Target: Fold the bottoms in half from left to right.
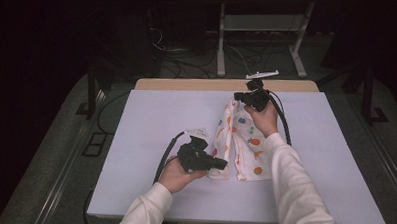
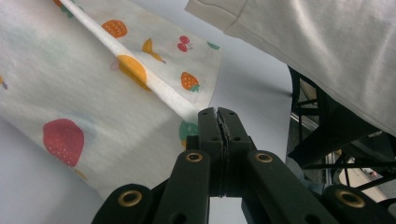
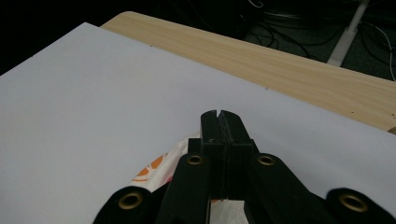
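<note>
A white sheet (image 1: 135, 140) covers most of the table (image 1: 187, 84), whose wooden far edge shows beyond it. At the left of the high view, the person's left hand (image 1: 176, 176) holds the left gripper (image 1: 223, 164) low over the sheet, pointing toward the right. Its jaws are pressed together on the near end of a cloth (image 1: 248, 144), white with printed fruit in orange, red and green. In the left gripper view the left gripper (image 2: 219, 116) has its jaws closed flat against each other, and a taut hemmed edge of the cloth (image 2: 93, 107) runs straight into their tips from the upper left. The rest of the cloth spreads to the left and behind that edge, lifted off the sheet (image 2: 252, 79) near the jaws. A white sleeve (image 2: 317, 42) crosses the upper right of that view.

In the middle of the high view the cloth lies as a long, narrow bunch on the sheet, from the left gripper up toward the far edge.

At the right, the right hand (image 1: 262, 116) holds the right gripper (image 1: 237, 97) at the far end of the cloth, near the wooden edge. In the right gripper view the right gripper (image 3: 219, 121) is clenched too, its jaws meeting tightly, with a bit of the cloth (image 3: 159, 170) showing beside and under them. It seems to pinch the cloth, though the contact itself is hidden beneath the jaws. A black cable (image 1: 285, 120) trails from it along the sleeve.
</note>
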Demonstrator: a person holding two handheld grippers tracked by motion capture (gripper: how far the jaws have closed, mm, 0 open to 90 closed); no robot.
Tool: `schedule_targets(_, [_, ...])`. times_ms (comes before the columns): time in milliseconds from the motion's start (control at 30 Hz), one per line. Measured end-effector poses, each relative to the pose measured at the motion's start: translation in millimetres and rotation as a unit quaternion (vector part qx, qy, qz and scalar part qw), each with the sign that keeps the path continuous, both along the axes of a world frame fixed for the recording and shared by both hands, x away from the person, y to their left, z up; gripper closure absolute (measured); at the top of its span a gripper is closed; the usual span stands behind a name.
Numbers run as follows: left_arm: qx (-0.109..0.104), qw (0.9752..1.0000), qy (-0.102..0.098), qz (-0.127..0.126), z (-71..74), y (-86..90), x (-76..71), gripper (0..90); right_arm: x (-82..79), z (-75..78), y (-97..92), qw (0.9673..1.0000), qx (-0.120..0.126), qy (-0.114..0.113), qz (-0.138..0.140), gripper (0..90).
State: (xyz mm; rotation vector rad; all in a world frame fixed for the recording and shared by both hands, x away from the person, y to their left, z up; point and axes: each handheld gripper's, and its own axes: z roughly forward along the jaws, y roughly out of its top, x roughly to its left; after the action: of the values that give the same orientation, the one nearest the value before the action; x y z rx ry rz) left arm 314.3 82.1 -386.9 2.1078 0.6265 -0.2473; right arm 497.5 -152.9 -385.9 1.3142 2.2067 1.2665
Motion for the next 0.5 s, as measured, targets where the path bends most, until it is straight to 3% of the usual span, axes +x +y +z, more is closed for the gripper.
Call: schedule_targets(500, [0.005, 0.9998, 0.003, -0.019, 0.6, -32.9, 4.7, 89.2, 0.8, -3.2, -20.6, 1.0, 0.0, 0.003, -0.009, 88.3])
